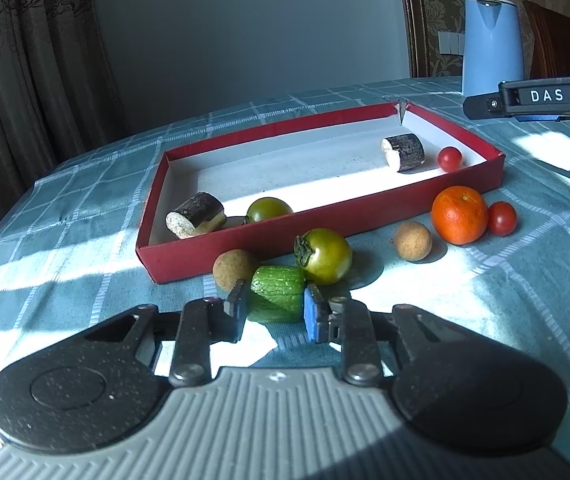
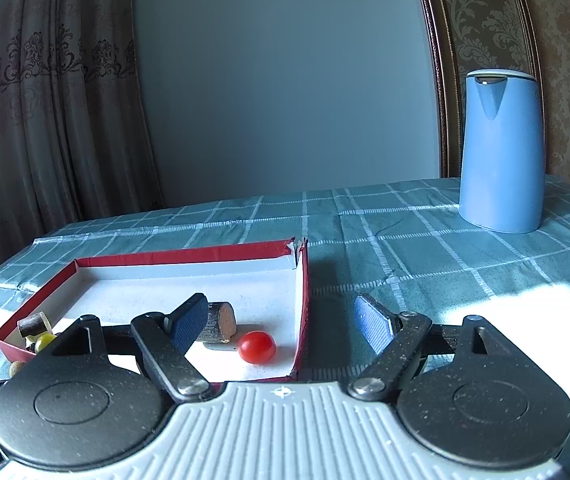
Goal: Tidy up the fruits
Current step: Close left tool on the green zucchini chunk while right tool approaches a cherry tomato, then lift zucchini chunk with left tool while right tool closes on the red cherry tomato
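Left gripper [image 1: 273, 307] pinching the stubby green cucumber chunk [image 1: 277, 293] on the checked teal tablecloth [image 1: 485, 300], just outside the red cardboard tray's [image 1: 325, 222] near wall, right gripper [image 2: 281, 326] spread wide over the tray's right corner, small red cherry tomato [image 2: 257, 346] inside

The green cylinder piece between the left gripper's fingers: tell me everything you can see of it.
The green cylinder piece is a short, stubby chunk with bright green, finely speckled skin, like a cut section of cucumber or squash. It lies on the checked tablecloth in front of the red box, outside it. The left gripper is shut on it, pads pressing both its sides. A green tomato sits right against it; a brown round fruit lies close beside.
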The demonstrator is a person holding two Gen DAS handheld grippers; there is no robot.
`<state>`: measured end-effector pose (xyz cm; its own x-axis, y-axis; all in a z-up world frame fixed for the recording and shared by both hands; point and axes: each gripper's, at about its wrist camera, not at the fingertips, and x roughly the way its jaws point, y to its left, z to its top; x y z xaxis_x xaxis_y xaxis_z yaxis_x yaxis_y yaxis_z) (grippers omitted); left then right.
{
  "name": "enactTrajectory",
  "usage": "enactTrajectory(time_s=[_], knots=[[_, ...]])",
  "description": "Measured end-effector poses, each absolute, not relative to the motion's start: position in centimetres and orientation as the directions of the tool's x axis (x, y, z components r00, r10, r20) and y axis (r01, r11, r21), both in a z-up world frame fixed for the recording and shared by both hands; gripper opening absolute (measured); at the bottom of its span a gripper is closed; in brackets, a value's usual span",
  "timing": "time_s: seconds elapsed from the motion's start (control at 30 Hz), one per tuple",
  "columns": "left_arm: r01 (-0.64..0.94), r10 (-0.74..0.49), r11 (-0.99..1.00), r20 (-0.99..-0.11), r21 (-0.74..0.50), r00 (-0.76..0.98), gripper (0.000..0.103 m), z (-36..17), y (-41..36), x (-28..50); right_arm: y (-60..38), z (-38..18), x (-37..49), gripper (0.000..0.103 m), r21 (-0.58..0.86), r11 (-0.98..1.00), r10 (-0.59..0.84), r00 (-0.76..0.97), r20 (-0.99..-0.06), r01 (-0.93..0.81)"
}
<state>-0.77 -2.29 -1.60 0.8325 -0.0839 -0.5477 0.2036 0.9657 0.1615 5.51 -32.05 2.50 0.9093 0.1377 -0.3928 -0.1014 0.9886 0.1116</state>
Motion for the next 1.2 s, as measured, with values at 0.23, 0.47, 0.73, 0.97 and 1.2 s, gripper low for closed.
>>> enactTrajectory(time_s=[0.23,0.47,0.73,0.97,1.2], knots=[[0.180,-0.081,0.972,-0.502,0.151,0.861,0.025,-1.1,-1.7,-1.8,-33.0,2.1,3.5,0.080,0.124,0.985,0.165,0.890,-0.426,-0.123],[0.168,-0.073,0.975,-0.502,0.147,0.862,0.025,-1.1,-1.6,-1.7,-31.7,0.9,-0.5,0.080,0.057,0.951,0.298,0.844,-0.446,-0.305],[0.167,-0.072,0.975,-0.505,0.145,0.860,0.025,-1.1,-1.6,-1.6,-29.3,-0.3,1.0,0.059,-0.042,0.938,0.262,0.783,-0.565,-0.343],[0.167,-0.070,0.975,-0.512,0.145,0.856,0.026,-1.2,-1.6,-1.5,-28.5,-0.5,2.1,0.058,-0.034,0.922,0.299,0.762,-0.575,-0.386],[0.164,-0.065,0.975,-0.520,0.148,0.852,0.027,-1.3,-1.6,-1.5,-29.1,-0.5,2.2,0.035,0.045,0.904,0.371,0.725,-0.580,-0.426]])
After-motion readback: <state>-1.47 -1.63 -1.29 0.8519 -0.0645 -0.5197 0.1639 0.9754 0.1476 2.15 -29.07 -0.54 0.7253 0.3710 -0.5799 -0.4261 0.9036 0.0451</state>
